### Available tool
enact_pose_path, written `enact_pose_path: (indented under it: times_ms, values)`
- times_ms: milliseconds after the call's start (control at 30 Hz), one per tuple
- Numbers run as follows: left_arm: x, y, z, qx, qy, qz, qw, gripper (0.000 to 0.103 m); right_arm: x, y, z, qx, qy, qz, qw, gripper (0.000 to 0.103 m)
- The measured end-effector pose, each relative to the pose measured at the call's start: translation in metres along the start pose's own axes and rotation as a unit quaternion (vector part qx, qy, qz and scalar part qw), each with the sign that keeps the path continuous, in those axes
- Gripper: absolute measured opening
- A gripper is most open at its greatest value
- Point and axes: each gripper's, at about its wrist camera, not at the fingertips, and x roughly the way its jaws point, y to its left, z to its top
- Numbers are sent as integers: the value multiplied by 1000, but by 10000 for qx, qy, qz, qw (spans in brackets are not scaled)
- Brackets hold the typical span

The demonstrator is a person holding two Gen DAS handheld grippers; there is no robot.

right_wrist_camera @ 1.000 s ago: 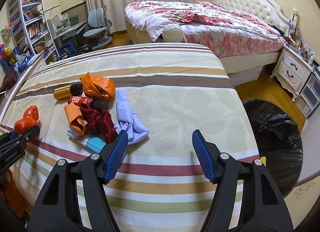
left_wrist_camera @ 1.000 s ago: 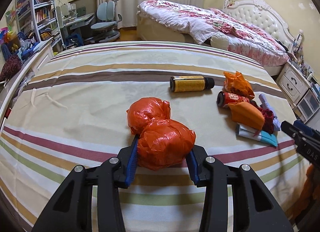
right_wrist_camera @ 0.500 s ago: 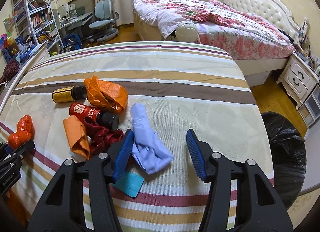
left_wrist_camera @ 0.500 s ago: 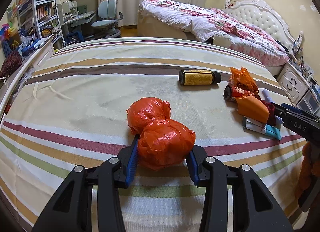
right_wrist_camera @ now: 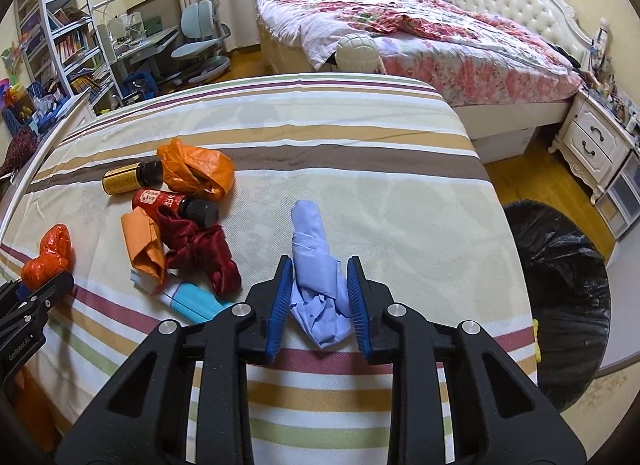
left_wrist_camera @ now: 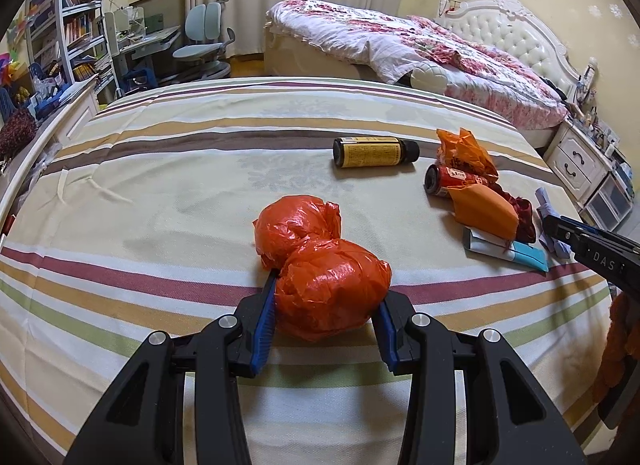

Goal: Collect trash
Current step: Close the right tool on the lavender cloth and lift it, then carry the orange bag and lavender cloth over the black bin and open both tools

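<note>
Black bin [right_wrist_camera: 560,289] right view only, bottles beside

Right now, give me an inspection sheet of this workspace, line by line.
Surface: striped bedsheet, flat.
Job's things: crumpled red-orange plastic bag; rolled pale-blue cloth; black-lined trash bin on the floor beside the bed.
Clutter: yellow-label dark bottle, red-label bottle, orange plastic bag, dark red cloth, teal packet.
Grippers: left gripper jaws clamp the red-orange bag; right gripper jaws flank the blue cloth, contact unclear.
Cables: nothing seen.
Surroundings: floral bed, bookshelf, desk chair.
</note>
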Motion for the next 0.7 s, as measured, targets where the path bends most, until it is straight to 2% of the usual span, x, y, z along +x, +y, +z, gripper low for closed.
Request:
enact_pose_path:
  times_ms: [33,100,200,267,300,333,700]
  values:
    - [0,-1,0,9,-3,2,10000,42,1,-1,-1,12,22,-10,10000,44]
    - [-1,-2,0,9,-6,-2,10000,42,1,-4,-1,48,-11,-55,10000,60]
    - [-2,-3,-1,26,-13,2,10000,42,3,-8,-4,63,43,-53,10000,60]
    - [-2,-5,-2,42,-9,-2,10000,42,3,-9,-6,50,75,-50,9999,52]
    - [-2,-6,-2,48,-13,-12,10000,42,2,-9,-8,20,40,-103,9999,44]
    - [-3,-7,-2,57,-21,-23,10000,42,1,-9,-8,7,31,-112,9999,43]
    - [-16,-29,0,190,-223,-255,9992,42,-20,-30,-17,315,-229,-204,9990,41]
